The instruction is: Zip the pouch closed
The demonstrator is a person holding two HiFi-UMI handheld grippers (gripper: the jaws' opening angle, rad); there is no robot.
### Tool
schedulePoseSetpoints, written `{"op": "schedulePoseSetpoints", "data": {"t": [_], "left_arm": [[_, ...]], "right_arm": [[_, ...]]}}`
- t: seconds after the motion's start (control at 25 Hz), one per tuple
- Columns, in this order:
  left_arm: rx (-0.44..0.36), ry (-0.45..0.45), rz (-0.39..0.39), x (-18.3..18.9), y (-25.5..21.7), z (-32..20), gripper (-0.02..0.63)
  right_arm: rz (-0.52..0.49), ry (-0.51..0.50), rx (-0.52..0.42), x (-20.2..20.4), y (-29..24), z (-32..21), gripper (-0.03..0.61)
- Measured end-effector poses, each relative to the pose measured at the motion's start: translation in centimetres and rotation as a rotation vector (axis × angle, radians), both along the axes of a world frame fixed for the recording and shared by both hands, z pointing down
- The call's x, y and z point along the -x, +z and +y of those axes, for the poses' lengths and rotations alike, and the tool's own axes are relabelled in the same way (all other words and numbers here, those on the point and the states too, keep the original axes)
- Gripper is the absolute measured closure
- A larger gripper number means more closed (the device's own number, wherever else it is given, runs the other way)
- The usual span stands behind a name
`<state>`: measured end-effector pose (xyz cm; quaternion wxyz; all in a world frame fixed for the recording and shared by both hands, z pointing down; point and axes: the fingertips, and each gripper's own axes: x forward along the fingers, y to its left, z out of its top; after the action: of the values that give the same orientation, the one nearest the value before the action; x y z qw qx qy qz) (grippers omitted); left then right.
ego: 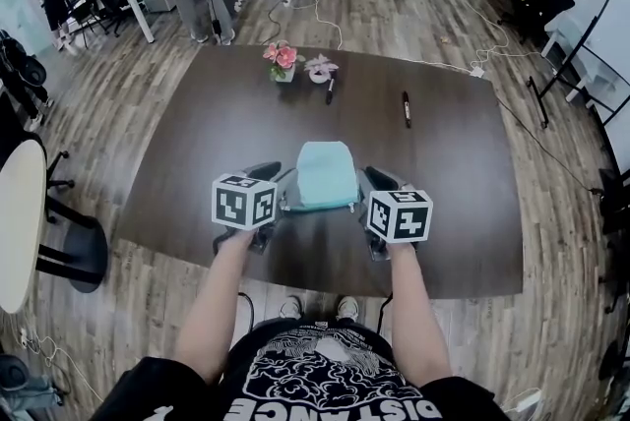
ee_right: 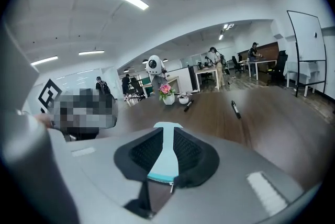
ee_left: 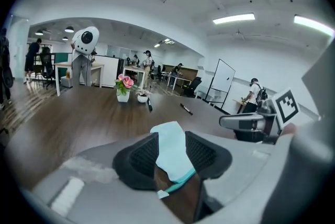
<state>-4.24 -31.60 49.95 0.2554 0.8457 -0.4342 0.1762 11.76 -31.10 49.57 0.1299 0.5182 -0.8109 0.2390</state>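
Here the light mint-green fabric pouch [ego: 327, 175] hangs between the two grippers over the middle of the near edge of the dark brown wooden table [ego: 197, 144], apparently lifted off the surface.

The left gripper [ego: 283, 203] has its jaws about halfway apart. One end of the pouch [ee_left: 170, 152] fills the gap, and the cloth lies against both ribbed black pads. The right gripper [ee_right: 167, 131] is nearly closed, pinching a thin flat fold at the opposite end of the pouch [ee_right: 166, 157]. The zip's darker teal tape [ee_right: 159, 177] and a small metal pull [ee_right: 170, 186] sit just below its pads.

To zip it well, I judge that one end should stay firmly clamped while the other gripper lets go of the cloth and takes the pull itself. The pull is tiny and thin, so it needs a precise pinch. Drawing it straight along the teeth with the fabric taut should keep the soft cloth from bunching or catching in the slider.

The pouch looks soft, matte and limp, rounded at its far edge. Along the far edge of the table stand pink flowers in a white pot [ego: 282, 58], with two black markers [ego: 405, 108] lying nearby.
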Motion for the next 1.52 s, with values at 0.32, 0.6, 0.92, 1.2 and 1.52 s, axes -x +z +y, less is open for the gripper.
{"op": "schedulePoseSetpoints", "data": {"t": [0.32, 0.6, 0.92, 1.2, 1.52], "left_arm": [[-0.151, 0.013, -0.02, -0.1, -5.0, -1.4, 0.462], [-0.282, 0.031, -0.038, -0.2, -9.6, -1.5, 0.506], [-0.333, -0.001, -0.053, 1.3, -11.0, -1.6, 0.574], [-0.351, -0.018, -0.061, 1.6, -11.2, -1.5, 0.607], [-0.357, -0.028, -0.056, 1.8, -11.3, -1.4, 0.609]], "right_arm": [[0.053, -0.031, -0.141, -0.2, -5.5, -0.8, 0.531], [0.086, -0.041, -0.249, 0.0, -9.6, -0.8, 0.565], [0.101, -0.028, -0.334, -0.4, -11.5, -0.7, 0.578], [0.11, -0.012, -0.368, -0.9, -12.1, -0.6, 0.578], [0.115, -0.006, -0.369, -1.2, -12.1, -0.4, 0.578]]}}
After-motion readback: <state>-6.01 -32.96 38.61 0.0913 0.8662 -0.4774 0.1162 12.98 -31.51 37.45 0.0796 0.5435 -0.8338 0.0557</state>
